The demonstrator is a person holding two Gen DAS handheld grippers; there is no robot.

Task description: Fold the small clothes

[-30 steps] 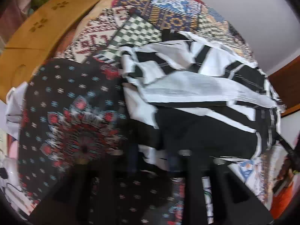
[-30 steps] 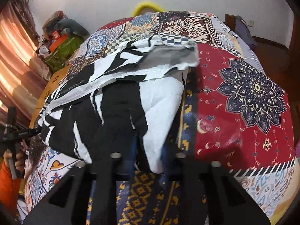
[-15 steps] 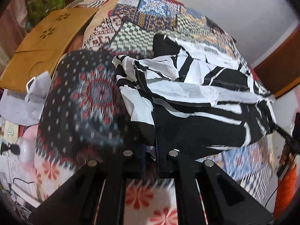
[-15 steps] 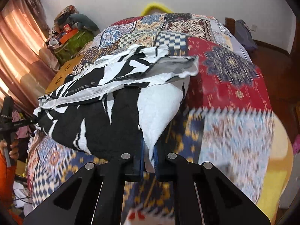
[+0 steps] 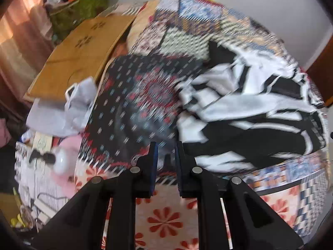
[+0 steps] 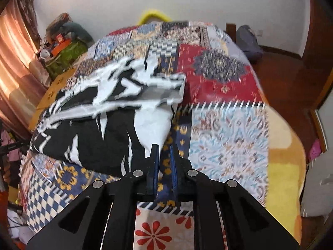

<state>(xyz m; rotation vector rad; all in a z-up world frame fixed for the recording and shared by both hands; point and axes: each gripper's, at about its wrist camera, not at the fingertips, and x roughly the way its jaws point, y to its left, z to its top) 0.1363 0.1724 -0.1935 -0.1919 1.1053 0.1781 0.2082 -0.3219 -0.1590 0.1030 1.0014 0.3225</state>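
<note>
A black and white patterned garment [image 5: 249, 114] lies folded over on the patchwork bedspread [image 5: 135, 104]; it also shows in the right wrist view [image 6: 108, 112]. My left gripper [image 5: 165, 148] is open with a narrow gap and empty, just off the garment's near left edge. My right gripper [image 6: 164, 150] is open with a narrow gap and empty, just off the garment's near right corner. Both views are blurred by motion.
A wooden board [image 5: 79, 56] and a grey plastic bag [image 5: 68, 108] lie left of the bed. Green bags and clutter [image 6: 62, 52] stand by the curtain. A wooden floor [image 6: 291, 79] lies right of the bed. The bedspread [image 6: 229, 125] stretches right of the garment.
Both grippers have let go of the garment's edge and pulled back from it, jaws now slightly apart. The garment has settled onto the bed.
</note>
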